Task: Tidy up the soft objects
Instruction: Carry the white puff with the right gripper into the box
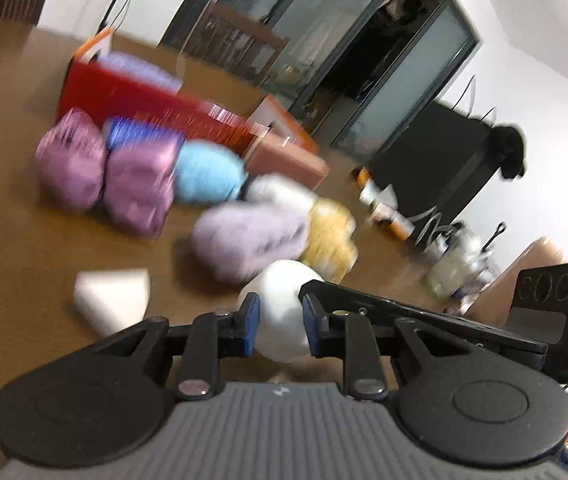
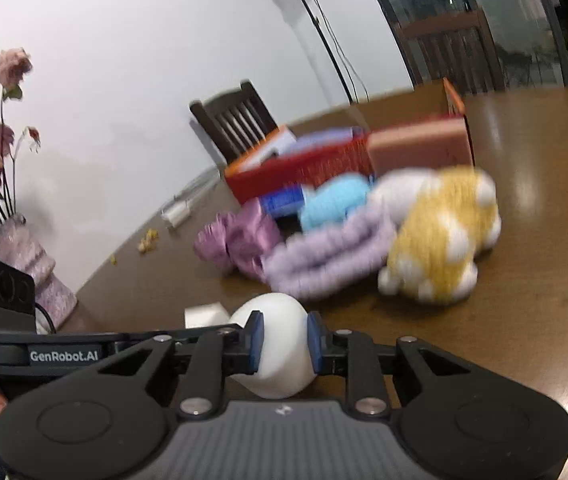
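red box [image 1: 132, 100], yellow white-spotted plush [image 2: 444, 240]

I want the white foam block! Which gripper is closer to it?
Left. The white foam block lies just left of the left gripper; the right gripper sits on the far side, farther right.

White wall [image 2: 124, 60]; dark wooden chair [image 2: 240, 116]; brown table [image 2: 532, 240]; glass doors [image 1: 364, 60].

Soft toys [image 2: 440, 236] on brown table [image 2: 532, 184]
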Demonstrator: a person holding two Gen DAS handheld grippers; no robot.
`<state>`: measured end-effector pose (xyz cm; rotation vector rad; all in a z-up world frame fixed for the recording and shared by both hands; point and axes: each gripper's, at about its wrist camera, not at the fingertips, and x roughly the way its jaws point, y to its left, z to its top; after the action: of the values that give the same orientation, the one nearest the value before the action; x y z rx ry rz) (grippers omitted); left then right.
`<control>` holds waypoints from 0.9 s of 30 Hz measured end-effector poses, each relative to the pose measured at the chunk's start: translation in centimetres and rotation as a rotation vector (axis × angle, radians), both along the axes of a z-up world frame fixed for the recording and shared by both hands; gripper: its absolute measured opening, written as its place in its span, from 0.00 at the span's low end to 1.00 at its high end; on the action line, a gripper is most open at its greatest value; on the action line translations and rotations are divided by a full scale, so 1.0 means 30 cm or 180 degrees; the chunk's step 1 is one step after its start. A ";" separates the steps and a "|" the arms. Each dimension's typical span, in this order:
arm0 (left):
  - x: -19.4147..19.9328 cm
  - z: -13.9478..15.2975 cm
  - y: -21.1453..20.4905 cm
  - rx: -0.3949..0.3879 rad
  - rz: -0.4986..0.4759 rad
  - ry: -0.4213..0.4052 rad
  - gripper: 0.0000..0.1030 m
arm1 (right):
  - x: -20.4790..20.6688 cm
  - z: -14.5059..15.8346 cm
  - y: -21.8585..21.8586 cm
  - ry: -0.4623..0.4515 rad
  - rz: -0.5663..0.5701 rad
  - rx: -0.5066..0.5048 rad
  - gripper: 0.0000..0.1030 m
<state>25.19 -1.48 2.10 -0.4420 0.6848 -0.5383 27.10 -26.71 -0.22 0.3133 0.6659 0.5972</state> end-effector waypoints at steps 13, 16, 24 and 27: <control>0.961 0.283 -0.140 -0.0032 -0.0359 -0.0145 0.26 | 0.832 0.360 -0.087 -0.0523 -0.0367 -0.0112 0.21; 1.160 0.216 -0.182 0.0001 -0.0206 0.0065 0.25 | 1.075 0.318 -0.099 -0.0229 -0.0557 -0.0089 0.19; 1.370 0.063 -0.240 0.0293 0.0025 0.0617 0.27 | 1.365 0.127 -0.045 0.0281 -0.0934 -0.0759 0.20; 1.364 0.077 -0.240 0.0349 -0.0039 0.0542 0.35 | 1.353 0.124 -0.047 0.0191 -0.0924 -0.0787 0.21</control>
<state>66.10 -8.68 4.40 -0.3839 0.8766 -0.4755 67.68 -28.11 3.50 0.1920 0.7282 0.2256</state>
